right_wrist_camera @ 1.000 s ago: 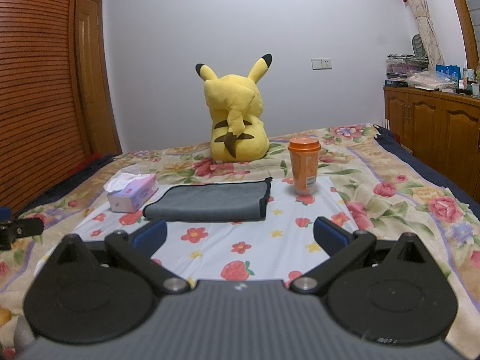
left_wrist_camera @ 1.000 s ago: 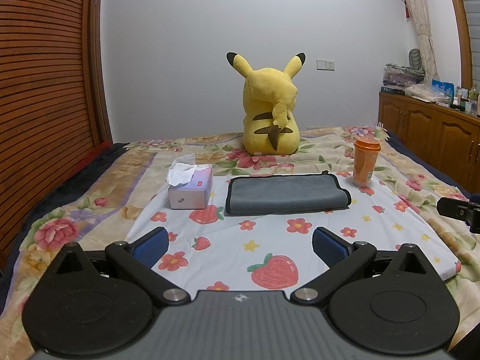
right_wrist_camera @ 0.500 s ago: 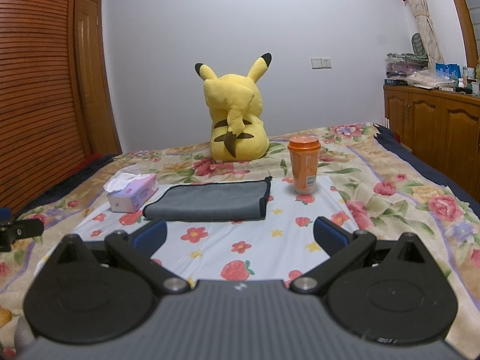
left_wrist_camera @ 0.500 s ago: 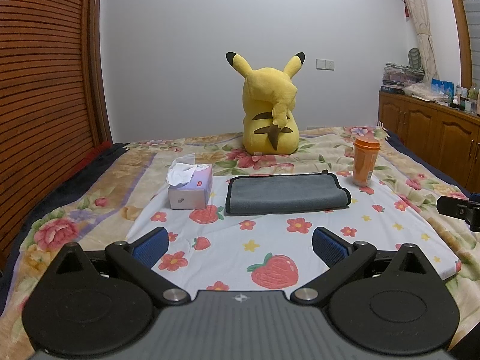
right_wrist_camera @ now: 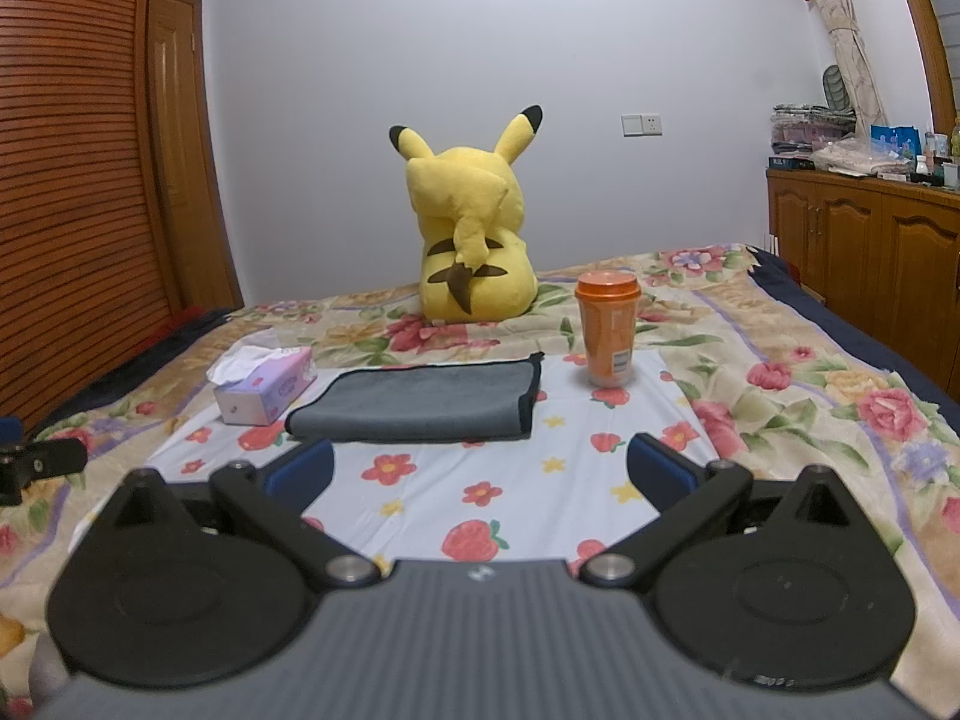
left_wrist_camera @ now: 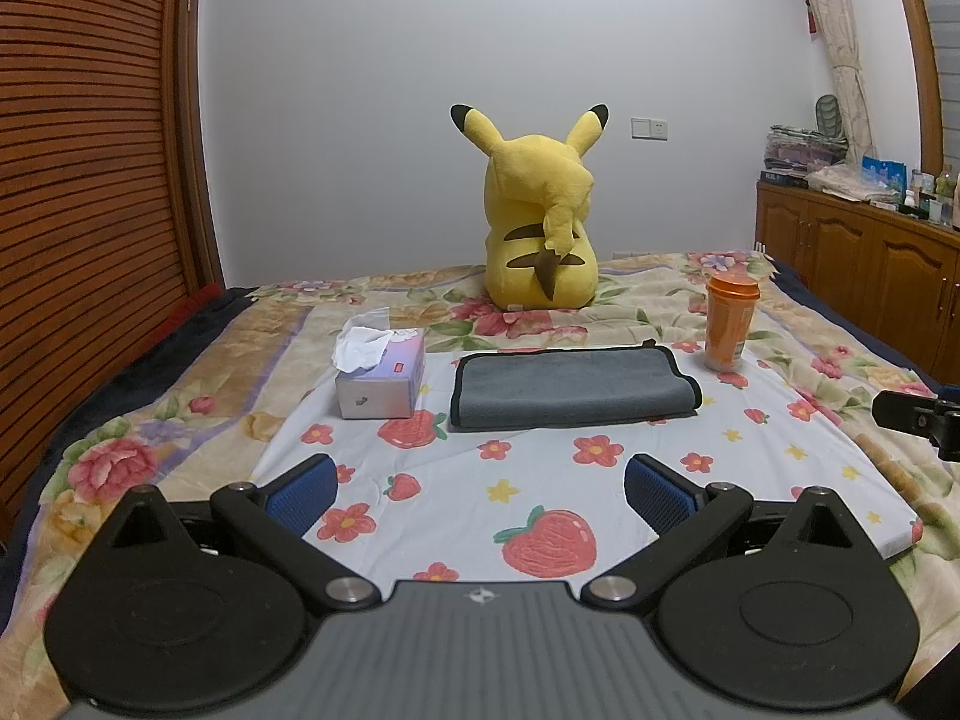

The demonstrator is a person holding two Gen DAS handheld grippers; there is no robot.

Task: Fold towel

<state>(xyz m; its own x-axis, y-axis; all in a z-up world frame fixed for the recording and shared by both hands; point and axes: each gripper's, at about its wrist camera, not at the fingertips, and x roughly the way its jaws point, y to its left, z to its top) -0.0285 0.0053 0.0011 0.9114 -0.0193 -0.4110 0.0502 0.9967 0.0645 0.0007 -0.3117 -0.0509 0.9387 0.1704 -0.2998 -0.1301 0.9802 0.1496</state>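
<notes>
A grey towel [left_wrist_camera: 570, 387] with black edging lies folded flat on the white strawberry-print sheet [left_wrist_camera: 540, 480] on the bed; it also shows in the right wrist view [right_wrist_camera: 420, 399]. My left gripper [left_wrist_camera: 480, 489] is open and empty, well short of the towel's near edge. My right gripper [right_wrist_camera: 477, 471] is open and empty, also short of the towel. Part of the right gripper shows at the left wrist view's right edge [left_wrist_camera: 918, 417], and part of the left gripper at the right wrist view's left edge [right_wrist_camera: 36, 465].
A tissue box [left_wrist_camera: 381, 381] sits just left of the towel. An orange lidded cup [left_wrist_camera: 729, 321] stands at its far right. A yellow Pikachu plush [left_wrist_camera: 540, 222] sits behind. A wooden cabinet [left_wrist_camera: 858, 276] stands right, a slatted wooden wall [left_wrist_camera: 78, 210] left.
</notes>
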